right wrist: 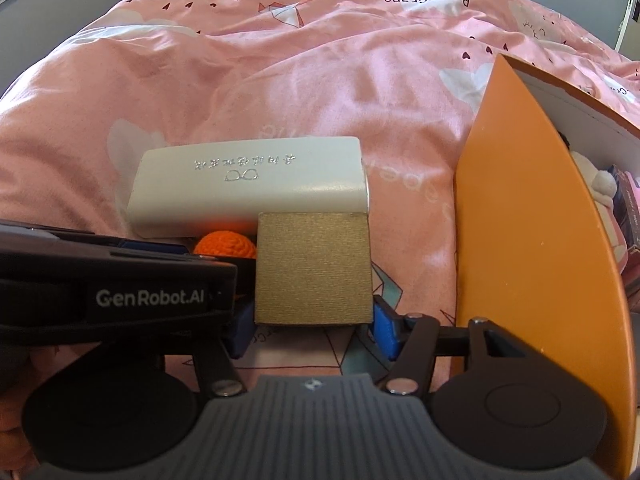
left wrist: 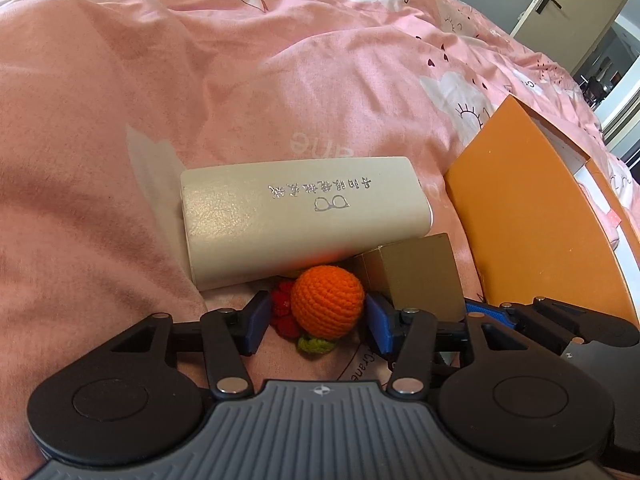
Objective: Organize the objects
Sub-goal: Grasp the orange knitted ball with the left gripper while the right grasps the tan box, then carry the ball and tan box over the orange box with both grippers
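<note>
An orange crocheted ball (left wrist: 326, 300) with red berries and a green leaf lies on the pink quilt. It sits between the fingers of my left gripper (left wrist: 318, 326), which is open, with a gap at the left pad. A gold cardboard box (right wrist: 312, 268) stands just right of the ball (right wrist: 226, 246). My right gripper (right wrist: 312, 332) is shut on it, with a blue pad against each side. A cream glasses case (left wrist: 296, 216) lies behind both objects, and its near edge hangs over the ball. In the right wrist view the left gripper's black housing (right wrist: 148, 298) hides most of the ball.
An open orange storage box (right wrist: 532, 220) stands close on the right with a plush toy (right wrist: 600, 188) and other items inside. Its wall (left wrist: 532, 220) is right beside the right gripper's finger (left wrist: 486, 314). Rumpled pink quilt (left wrist: 160, 100) covers the bed. A door (left wrist: 568, 0) is at far right.
</note>
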Available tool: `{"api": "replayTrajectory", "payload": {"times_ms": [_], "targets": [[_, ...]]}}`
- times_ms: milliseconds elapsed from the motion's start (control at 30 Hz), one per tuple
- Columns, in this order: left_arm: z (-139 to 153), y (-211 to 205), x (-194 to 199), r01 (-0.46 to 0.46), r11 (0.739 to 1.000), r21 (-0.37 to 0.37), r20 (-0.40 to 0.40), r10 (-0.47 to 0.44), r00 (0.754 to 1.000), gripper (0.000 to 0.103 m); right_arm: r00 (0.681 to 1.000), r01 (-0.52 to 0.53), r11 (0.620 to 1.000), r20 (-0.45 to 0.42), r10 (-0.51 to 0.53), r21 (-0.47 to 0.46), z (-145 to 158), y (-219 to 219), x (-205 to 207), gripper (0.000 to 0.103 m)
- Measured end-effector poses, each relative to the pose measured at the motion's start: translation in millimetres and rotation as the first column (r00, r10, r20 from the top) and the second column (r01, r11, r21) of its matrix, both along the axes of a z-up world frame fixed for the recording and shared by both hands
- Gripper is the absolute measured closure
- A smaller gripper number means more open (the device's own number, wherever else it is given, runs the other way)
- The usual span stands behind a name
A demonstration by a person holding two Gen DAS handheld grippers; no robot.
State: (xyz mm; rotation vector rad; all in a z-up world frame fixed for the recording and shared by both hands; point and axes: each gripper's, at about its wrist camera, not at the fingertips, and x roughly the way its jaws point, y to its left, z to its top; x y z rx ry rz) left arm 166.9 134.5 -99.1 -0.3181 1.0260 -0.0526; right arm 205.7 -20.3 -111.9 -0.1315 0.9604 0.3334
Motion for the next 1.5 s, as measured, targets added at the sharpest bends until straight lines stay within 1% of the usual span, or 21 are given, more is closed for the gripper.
{"api": "replayTrajectory", "payload": {"times_ms": [100,167,200,400,633,767,900,1067,1167,1233,1267,1367,1500], "targets": [[2.4,-0.6,-1.9,-0.007,1.0,-0.001,0.008,0.007,1.0,0.05,1.0,0.002,1.0,0.008,-0.002,-0.004,3.4,-0.7,-3.0,0.043],[7.4,1.4,-6.2,-0.022,1.0,-0.008,0.014,0.022,1.0,0.056,1.0,0.011,1.0,0.018,-0.011,-0.012,8.2,-2.2,-6.1,0.043],[10.7,2.7,-9.2,-0.03,0.999,-0.016,0.019,0.031,0.999,0.062,1.0,0.012,1.0,0.028,-0.012,-0.014,11.9,-2.9,-8.3,0.043],[24.8,6.8,-22.3,-0.081,0.996,-0.032,0.018,0.081,0.997,0.062,0.994,-0.018,0.999,0.105,0.022,-0.039,34.8,-2.7,-26.0,0.043],[55.4,4.7,-41.7,-0.094,0.994,-0.054,0.084,0.098,0.992,0.063,0.983,-0.028,1.0,0.183,0.025,0.012,67.8,-17.0,-45.0,0.043],[78.9,-3.6,-51.0,-0.075,0.995,-0.067,0.142,0.083,0.986,0.063,0.97,-0.024,0.998,0.242,0.01,0.054,90.4,-30.6,-56.8,0.043],[104.1,-16.7,-55.3,-0.036,0.996,-0.087,0.208,0.054,0.977,0.063,0.955,0.002,0.996,0.294,-0.027,0.086,114.2,-51.2,-65.5,0.043],[133.9,-43.8,-52.6,0.062,0.993,-0.101,0.291,-0.03,0.956,0.063,0.949,0.046,0.988,0.302,-0.089,0.147,141.7,-94.1,-67.3,0.043],[144.5,-63.3,-45.1,0.139,0.984,-0.109,0.317,-0.098,0.943,0.063,0.954,0.087,0.983,0.271,-0.129,0.162,150.8,-127.5,-62.5,0.043],[147.8,-78.6,-37.7,0.189,0.976,-0.107,0.327,-0.145,0.934,0.063,0.962,0.12,0.979,0.224,-0.156,0.167,149.7,-149.9,-56.6,0.043],[148.8,-86.5,-34.0,0.215,0.971,-0.103,0.329,-0.17,0.929,0.063,0.969,0.129,0.978,0.188,-0.16,0.165,146.5,-160.2,-52.6,0.043],[146.6,-111.6,-21.8,0.302,0.95,-0.077,0.324,-0.263,0.909,0.063,0.983,0.153,0.974,0.073,-0.167,0.166,128.6,-183.8,-39.9,0.043],[133.5,-137.8,-5.5,0.383,0.923,-0.032,0.276,-0.36,0.891,0.062,0.982,0.187,0.975,-0.048,-0.183,0.119,92.9,-196.1,-25.7,0.043]]}}
